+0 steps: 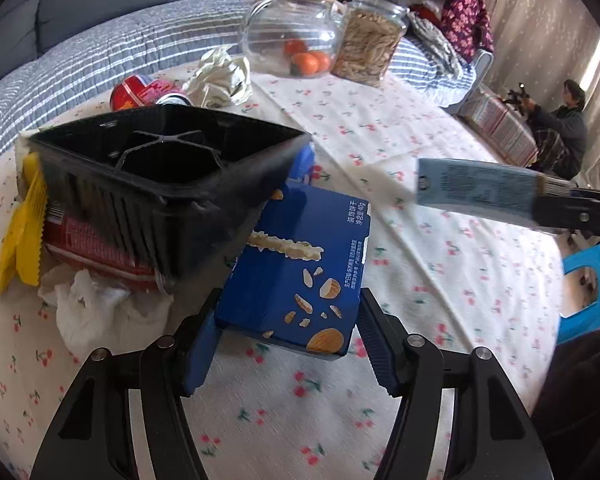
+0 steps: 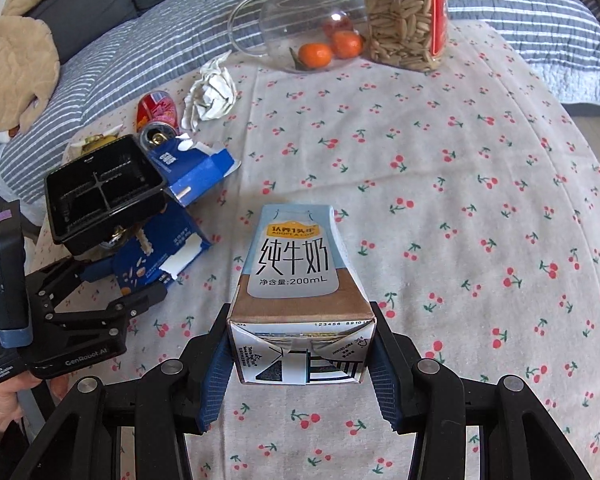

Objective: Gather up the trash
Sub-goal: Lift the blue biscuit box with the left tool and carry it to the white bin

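We find the right gripper (image 2: pixel 300 354) jaws clamped on the milk carton (image 2: pixel 294 264); the left gripper (image 1: pixel 288 344) jaws flank the blue snack box (image 1: pixel 300 272), contact unclear.

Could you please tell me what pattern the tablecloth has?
The tablecloth is white with small red cherries on green stems, clearest in the right wrist view.

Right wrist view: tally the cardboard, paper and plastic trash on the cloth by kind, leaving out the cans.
Milk carton: 1
Blue snack box: 2
Black plastic tray: 1
Crumpled paper ball: 1
Total: 5
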Motion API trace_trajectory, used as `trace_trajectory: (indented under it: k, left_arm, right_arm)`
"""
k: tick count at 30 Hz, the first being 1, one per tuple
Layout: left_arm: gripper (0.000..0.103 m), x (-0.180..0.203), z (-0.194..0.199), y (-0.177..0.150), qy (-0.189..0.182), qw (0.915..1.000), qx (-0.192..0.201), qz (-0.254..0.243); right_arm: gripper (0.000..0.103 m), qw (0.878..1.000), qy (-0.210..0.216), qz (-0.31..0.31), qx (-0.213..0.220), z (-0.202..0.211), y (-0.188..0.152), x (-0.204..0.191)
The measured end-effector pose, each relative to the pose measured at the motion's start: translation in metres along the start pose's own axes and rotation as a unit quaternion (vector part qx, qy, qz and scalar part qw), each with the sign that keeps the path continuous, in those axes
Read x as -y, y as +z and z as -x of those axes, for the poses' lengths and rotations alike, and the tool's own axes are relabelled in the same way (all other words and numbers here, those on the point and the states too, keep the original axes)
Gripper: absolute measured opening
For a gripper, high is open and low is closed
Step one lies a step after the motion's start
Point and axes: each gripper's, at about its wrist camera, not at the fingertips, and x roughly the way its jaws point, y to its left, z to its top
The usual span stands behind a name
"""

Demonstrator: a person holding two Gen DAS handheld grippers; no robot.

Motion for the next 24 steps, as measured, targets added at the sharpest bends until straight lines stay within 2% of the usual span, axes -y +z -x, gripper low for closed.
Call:
trace_trajectory:
  k: [4,10,19,24]
  left_arm:
    - [0.067,0.008,0.019,-0.01,-0.019,0.9998,0.003,-0.005]
    - [0.067,0.006,0.059,-0.031,-0.024,0.9996,0.018,-0.001]
    - [0.067,-0.041,0.139,-0.074,-0.008,0.9958,0.064,0.065]
    - [0.067,-0.08,0.182,-0.101,0.022,0.9889,0.093,0.114]
  right_arm:
    - [0.053,1.0,0.003,0.004,0.001,0.0,0.0,-0.007]
    - [0.053,1.0,0.013,0.012,0.012,0.006,0.0,-0.025]
    - [0.053,0.999,0.038,0.029,0.024,0.007,0.004,-0.068]
    - [0.053,0.997,0.056,0.051,0.024,0.001,0.006,-0.104]
